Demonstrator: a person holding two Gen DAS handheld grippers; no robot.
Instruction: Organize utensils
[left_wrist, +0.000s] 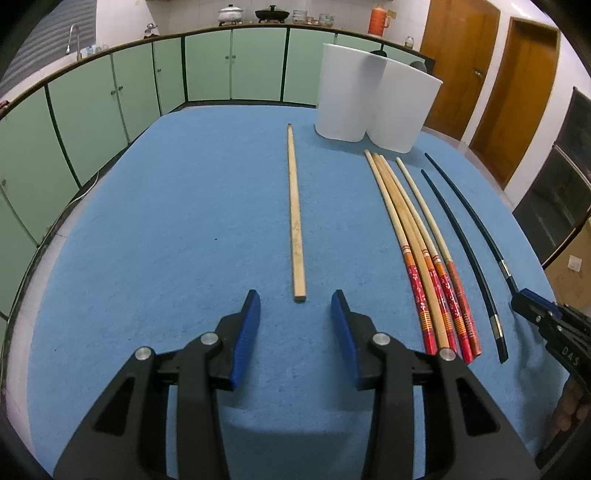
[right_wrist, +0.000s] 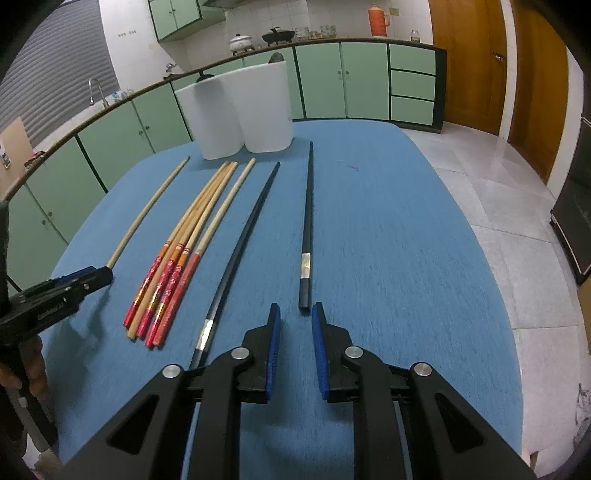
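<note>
Blue felt-covered worktop, rounded edge. Far end: two white plastic tub-shaped holders, touching side by side. Loose on the cloth, lengthwise: one plain pale wooden chopstick, apart to the left; a bundle of bamboo chopsticks with red floral-patterned handles, lying close together; two slim black chopsticks with silver bands, slightly apart from each other. Left gripper: jaws apart, empty, just short of the plain chopstick's near end. Right gripper: jaws apart, empty, just short of the right-hand black chopstick's near end.
</note>
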